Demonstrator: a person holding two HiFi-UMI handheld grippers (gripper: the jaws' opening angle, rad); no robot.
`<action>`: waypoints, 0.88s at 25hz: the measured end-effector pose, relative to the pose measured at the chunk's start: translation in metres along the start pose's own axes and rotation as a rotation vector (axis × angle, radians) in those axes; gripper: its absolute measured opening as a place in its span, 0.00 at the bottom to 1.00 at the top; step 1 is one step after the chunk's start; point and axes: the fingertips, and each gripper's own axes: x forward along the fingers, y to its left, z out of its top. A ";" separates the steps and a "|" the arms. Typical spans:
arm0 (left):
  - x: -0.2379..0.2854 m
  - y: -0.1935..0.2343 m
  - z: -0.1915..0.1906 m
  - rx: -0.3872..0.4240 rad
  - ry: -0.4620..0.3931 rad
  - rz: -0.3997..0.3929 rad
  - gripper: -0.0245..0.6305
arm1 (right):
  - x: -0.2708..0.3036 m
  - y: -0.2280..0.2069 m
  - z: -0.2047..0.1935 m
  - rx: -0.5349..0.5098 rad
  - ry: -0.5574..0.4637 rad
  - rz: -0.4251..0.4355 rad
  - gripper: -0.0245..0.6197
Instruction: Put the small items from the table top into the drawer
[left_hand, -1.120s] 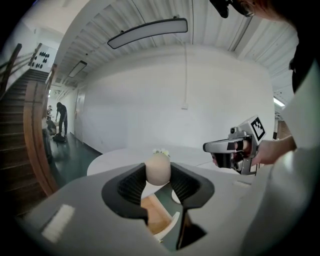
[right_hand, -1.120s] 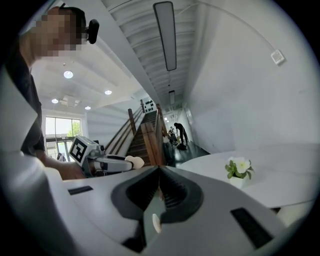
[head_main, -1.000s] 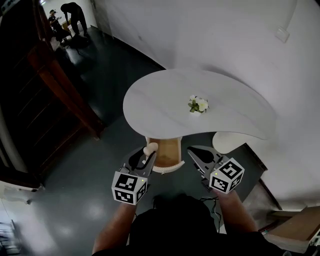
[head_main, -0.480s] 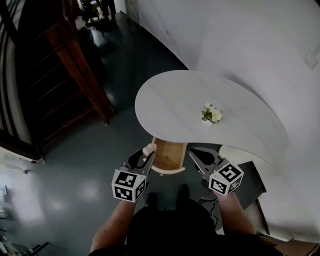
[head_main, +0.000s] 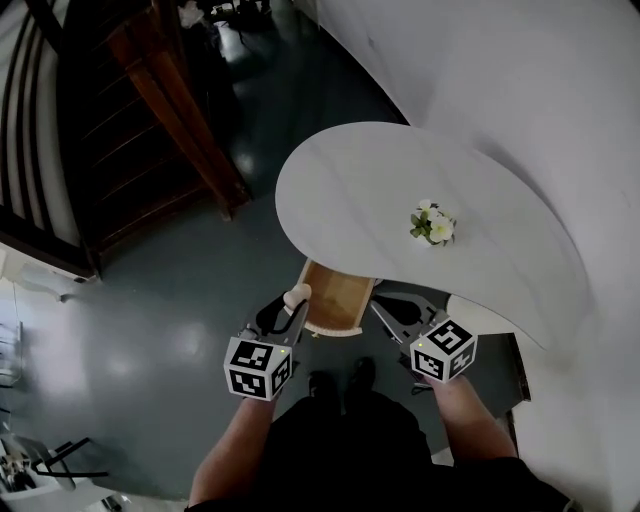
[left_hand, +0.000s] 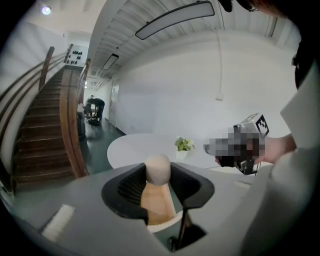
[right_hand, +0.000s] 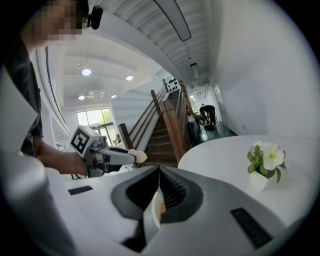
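Observation:
A small beige egg-shaped ball (head_main: 296, 295) sits between the tips of my left gripper (head_main: 292, 302), which is shut on it just at the left front corner of the open wooden drawer (head_main: 336, 290). In the left gripper view the ball (left_hand: 157, 170) is pinched between the dark pads above the drawer's wooden bottom (left_hand: 156, 205). My right gripper (head_main: 379, 304) hovers at the drawer's right front corner with its jaw tips together and nothing held (right_hand: 159, 170). The drawer hangs under a white kidney-shaped table (head_main: 370, 175).
A small white pot of flowers (head_main: 433, 224) stands on the table top. A dark wooden staircase (head_main: 160, 90) rises at the left, a white wall at the right. A white rounded piece (head_main: 482, 316) lies below the table's right end. My feet (head_main: 338, 383) stand before the drawer.
Both grippers have sunk a little in front of the drawer, and the view has swung so the table sits further right. The ball stays gripped in the left gripper.

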 end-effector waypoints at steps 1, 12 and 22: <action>-0.002 0.001 -0.005 -0.006 0.005 0.001 0.27 | 0.004 0.004 -0.004 -0.004 0.012 0.007 0.06; -0.031 0.023 -0.056 0.009 0.033 -0.030 0.27 | 0.039 0.047 -0.024 -0.035 0.052 -0.033 0.06; 0.017 0.043 -0.088 0.007 0.156 -0.051 0.27 | 0.075 0.018 -0.046 0.000 0.082 -0.019 0.06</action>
